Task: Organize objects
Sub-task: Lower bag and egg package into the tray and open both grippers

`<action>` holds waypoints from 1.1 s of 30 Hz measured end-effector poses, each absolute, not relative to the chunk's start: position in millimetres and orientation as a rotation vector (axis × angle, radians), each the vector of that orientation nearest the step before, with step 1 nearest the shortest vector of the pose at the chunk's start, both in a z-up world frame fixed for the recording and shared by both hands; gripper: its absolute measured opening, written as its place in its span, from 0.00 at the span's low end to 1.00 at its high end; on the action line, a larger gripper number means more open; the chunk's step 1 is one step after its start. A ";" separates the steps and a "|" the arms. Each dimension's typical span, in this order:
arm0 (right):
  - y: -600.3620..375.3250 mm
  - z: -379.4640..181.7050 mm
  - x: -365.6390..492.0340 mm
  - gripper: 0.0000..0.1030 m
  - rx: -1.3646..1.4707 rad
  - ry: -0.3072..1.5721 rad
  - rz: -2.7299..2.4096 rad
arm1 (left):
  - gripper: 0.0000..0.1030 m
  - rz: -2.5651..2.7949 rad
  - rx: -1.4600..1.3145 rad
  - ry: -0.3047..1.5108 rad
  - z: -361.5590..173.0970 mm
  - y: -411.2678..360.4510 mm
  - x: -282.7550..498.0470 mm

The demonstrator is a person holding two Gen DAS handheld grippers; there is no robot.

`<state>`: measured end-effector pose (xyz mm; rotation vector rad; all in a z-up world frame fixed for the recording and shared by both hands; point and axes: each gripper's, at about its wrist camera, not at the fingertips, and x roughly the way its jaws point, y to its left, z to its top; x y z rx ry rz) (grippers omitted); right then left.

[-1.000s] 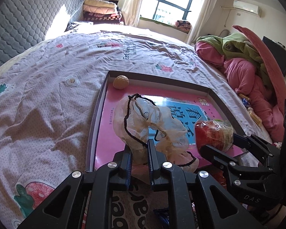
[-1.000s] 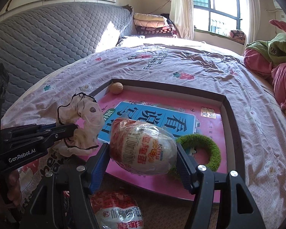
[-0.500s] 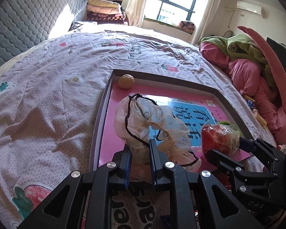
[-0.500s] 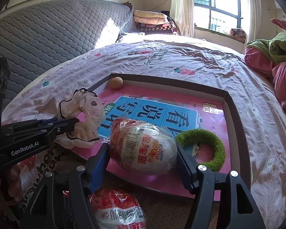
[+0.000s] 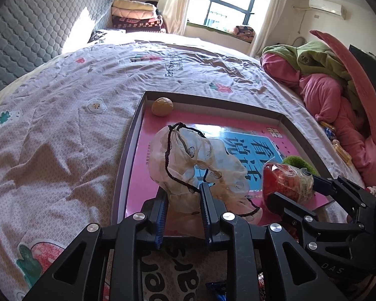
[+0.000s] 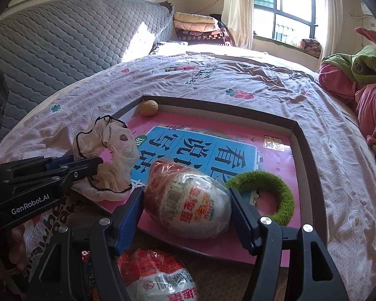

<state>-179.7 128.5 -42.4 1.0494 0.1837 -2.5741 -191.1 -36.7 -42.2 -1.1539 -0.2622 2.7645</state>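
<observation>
The left gripper (image 5: 184, 202) has just been opening its jaws; the pale drawstring pouch (image 5: 190, 165) stands between them, at the near left corner of the tray (image 5: 127, 160), and the pads no longer squeeze it. The right gripper (image 6: 188, 213) grasps the wrapped egg (image 6: 188, 203) over the near edge of the tray. A green ring (image 6: 278, 195) lies inside the tray, just beside the egg. A walnut (image 5: 162, 106) sits in the far left corner of the tray.

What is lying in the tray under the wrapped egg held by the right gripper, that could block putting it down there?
Nothing visible blocks it. The wrapped egg in the right gripper hangs over bare pink floor of the tray. The green ring lies just right of it, the mesh pouch to the left.
</observation>
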 end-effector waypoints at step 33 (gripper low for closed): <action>134.9 -22.2 -173.2 0.67 0.982 0.158 -2.613 | 0.54 2.823 -1.048 -0.325 -13.9 -49.8 -176.1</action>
